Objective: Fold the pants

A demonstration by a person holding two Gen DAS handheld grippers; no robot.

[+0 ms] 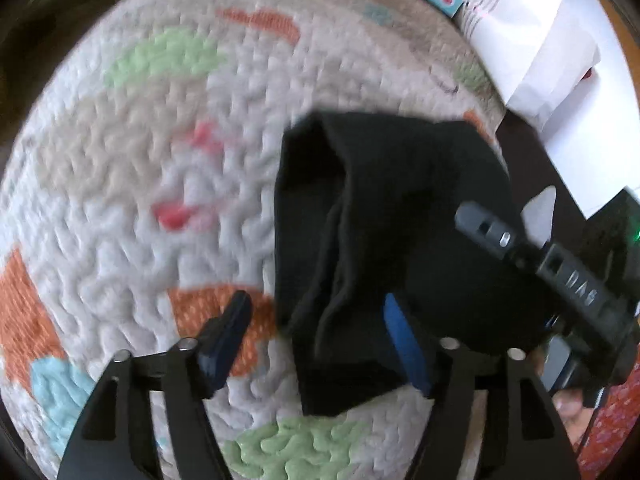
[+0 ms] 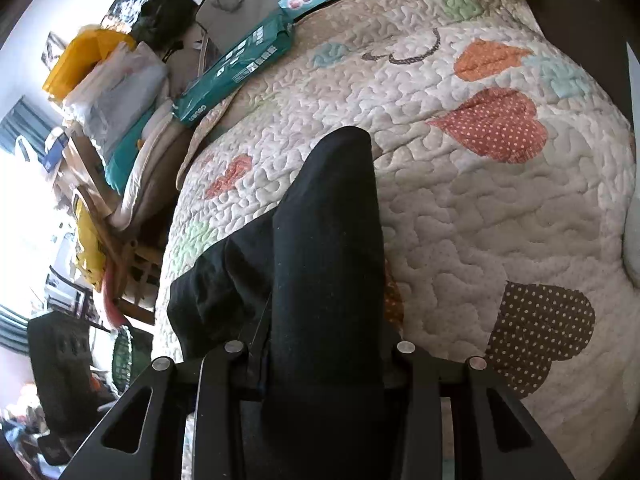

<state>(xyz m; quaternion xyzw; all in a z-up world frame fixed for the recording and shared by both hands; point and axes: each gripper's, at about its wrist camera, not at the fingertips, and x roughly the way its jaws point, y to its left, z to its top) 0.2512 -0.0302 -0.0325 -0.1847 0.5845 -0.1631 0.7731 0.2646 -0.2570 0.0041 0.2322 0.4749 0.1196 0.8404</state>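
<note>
We see the black pants (image 1: 380, 232) lying on the quilted bed cover (image 1: 160, 160), near its right edge. Our left gripper (image 1: 320, 320) has its jaws apart, empty. Our right gripper (image 2: 320, 360) seems clamped on the pants (image 2: 328, 260). The cloth looks soft, light and limp; we judge doubled edges best to hold.

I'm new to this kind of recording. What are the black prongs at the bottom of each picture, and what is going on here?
Those prongs are the fingers of two hand-held grippers; a person carries one in each hand, and each has a camera looking along its fingers.

The left gripper is open, one finger beside the black pants. The other gripper also shows in that view.

The right gripper's own view shows black cloth draped over it, hiding its fingers, so I cannot tell its grip.

Everything lies on a patchwork quilt; boxes and bags are stacked beyond its edge.
</note>
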